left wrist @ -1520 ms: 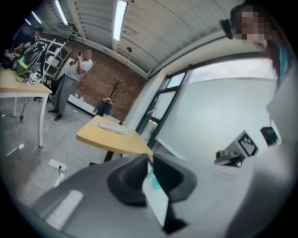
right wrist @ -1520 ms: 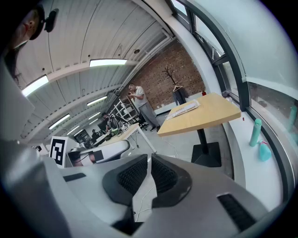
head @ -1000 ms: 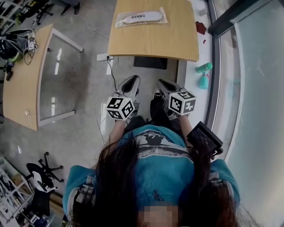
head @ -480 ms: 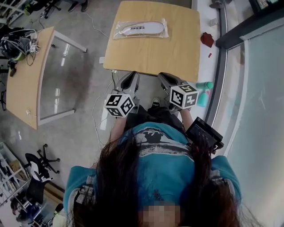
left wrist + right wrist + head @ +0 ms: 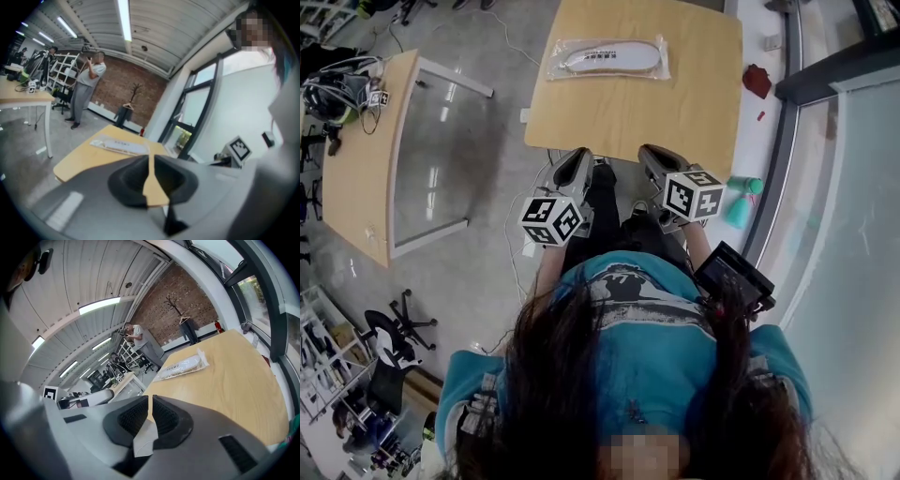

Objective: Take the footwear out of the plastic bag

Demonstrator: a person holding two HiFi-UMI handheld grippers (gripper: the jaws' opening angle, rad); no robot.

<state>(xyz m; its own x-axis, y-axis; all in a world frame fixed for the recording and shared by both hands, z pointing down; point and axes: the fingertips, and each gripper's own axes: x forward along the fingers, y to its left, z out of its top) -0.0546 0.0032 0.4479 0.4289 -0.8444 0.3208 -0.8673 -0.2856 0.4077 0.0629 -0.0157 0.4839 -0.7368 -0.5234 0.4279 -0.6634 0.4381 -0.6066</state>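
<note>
A clear plastic bag (image 5: 607,56) with a long white piece of footwear inside lies flat at the far side of a light wooden table (image 5: 694,103). Both grippers are held side by side just short of the table's near edge, well away from the bag. My left gripper (image 5: 578,159) is shut, with nothing between its jaws. My right gripper (image 5: 652,154) is shut and empty too. The left gripper view shows the bag (image 5: 119,144) past the closed jaws (image 5: 151,161). In the right gripper view the bag (image 5: 183,366) lies far across the tabletop (image 5: 234,380) from the gripper (image 5: 150,405).
A glass-topped table (image 5: 422,150) and a wooden desk (image 5: 352,178) with cables stand to the left. A teal spray bottle (image 5: 741,202) and a red item (image 5: 757,80) lie by the window wall on the right. A person (image 5: 86,84) stands far behind the table.
Both grippers have moved forward together toward the table; their tips have gone from well short of its near edge to almost at it. Jaws stayed shut.
</note>
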